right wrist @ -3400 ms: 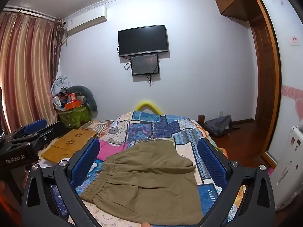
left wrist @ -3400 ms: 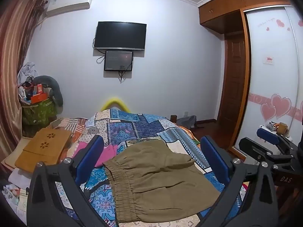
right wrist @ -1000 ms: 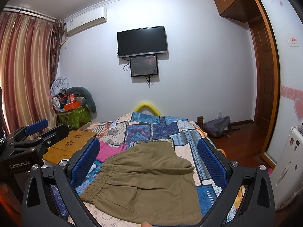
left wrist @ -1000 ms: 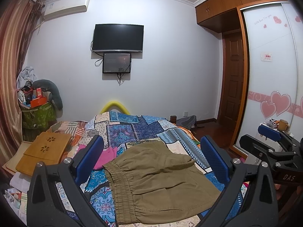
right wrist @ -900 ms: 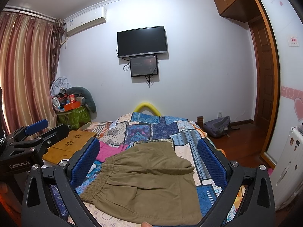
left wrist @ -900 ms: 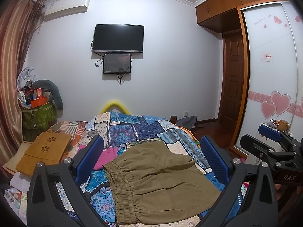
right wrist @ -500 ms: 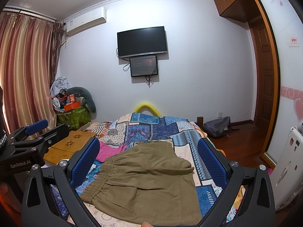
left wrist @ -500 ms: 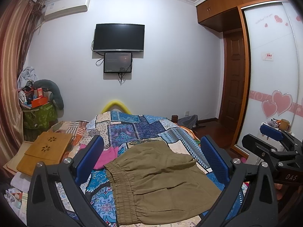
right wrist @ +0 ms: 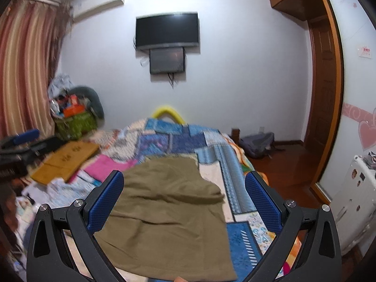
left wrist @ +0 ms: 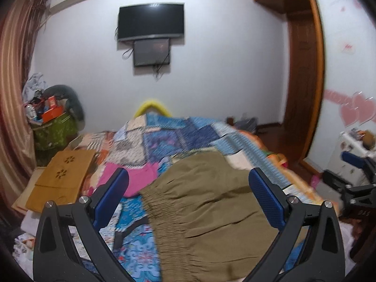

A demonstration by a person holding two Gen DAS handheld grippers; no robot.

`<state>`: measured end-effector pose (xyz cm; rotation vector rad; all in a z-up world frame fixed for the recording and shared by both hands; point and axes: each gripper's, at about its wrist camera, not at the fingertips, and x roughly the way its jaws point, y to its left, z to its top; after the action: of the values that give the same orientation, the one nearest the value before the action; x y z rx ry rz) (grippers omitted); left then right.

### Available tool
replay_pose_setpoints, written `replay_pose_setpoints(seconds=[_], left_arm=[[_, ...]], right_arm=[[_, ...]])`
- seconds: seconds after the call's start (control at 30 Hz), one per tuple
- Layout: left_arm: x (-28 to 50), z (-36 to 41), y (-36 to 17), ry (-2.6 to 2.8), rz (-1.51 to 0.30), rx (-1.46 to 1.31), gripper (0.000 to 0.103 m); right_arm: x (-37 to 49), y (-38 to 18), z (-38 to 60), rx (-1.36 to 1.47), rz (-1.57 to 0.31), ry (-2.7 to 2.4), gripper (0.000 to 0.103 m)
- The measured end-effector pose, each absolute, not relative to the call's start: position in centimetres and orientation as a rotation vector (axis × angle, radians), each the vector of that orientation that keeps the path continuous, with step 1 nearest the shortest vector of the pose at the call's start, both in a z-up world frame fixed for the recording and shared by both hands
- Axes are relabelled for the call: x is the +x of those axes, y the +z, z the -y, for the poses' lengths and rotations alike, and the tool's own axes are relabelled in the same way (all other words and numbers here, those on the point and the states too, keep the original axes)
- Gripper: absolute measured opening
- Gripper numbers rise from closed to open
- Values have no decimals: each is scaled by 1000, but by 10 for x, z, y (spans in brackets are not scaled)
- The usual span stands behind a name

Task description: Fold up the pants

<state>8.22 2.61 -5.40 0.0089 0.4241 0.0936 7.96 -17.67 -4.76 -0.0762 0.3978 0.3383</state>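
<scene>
Olive-brown pants (left wrist: pixel 206 209) lie spread on a patchwork bedspread (left wrist: pixel 178 138), elastic waistband toward the left. They also show in the right wrist view (right wrist: pixel 169 211). My left gripper (left wrist: pixel 188 199) is open and empty, held above the pants near the waistband. My right gripper (right wrist: pixel 184 202) is open and empty, held above the right part of the pants. Neither gripper touches the cloth. The right gripper also shows at the right edge of the left wrist view (left wrist: pixel 352 178), and the left gripper at the left edge of the right wrist view (right wrist: pixel 21 150).
A pink garment (left wrist: pixel 138 178) lies left of the pants. A wooden lap desk (left wrist: pixel 61 178) rests at the bed's left side. A green basket of clutter (left wrist: pixel 54 129) stands by the curtain. A grey bag (right wrist: pixel 257 144) lies on the wooden floor at right, near a white appliance (right wrist: pixel 352 199).
Both grippers have moved forward and tilted down toward the pants, which now look larger and closer. Both views are motion-blurred. Both grippers stay open.
</scene>
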Motion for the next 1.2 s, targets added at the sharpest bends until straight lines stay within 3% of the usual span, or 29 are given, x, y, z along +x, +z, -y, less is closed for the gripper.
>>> replay_pose_setpoints(seconds=[0.63, 0.83, 0.93, 1.03, 1.1, 1.2], left_arm=[[217, -105, -201, 140, -898, -26, 103], [240, -118, -227, 100, -993, -76, 103], [249, -120, -238, 65, -1028, -105, 103], [253, -119, -244, 32, -1045, -121, 103], [256, -118, -248, 14, -1051, -123, 97], [258, -115, -251, -15, -1051, -109, 92]], right_arm=[[204, -169, 217, -94, -813, 253, 102], [245, -191, 210, -112, -884, 285, 95], [265, -205, 205, -122, -940, 314, 82], [282, -223, 199, -126, -1006, 343, 77], [288, -235, 196, -137, -1042, 361, 65], [292, -243, 195, -134, -1047, 375, 57]])
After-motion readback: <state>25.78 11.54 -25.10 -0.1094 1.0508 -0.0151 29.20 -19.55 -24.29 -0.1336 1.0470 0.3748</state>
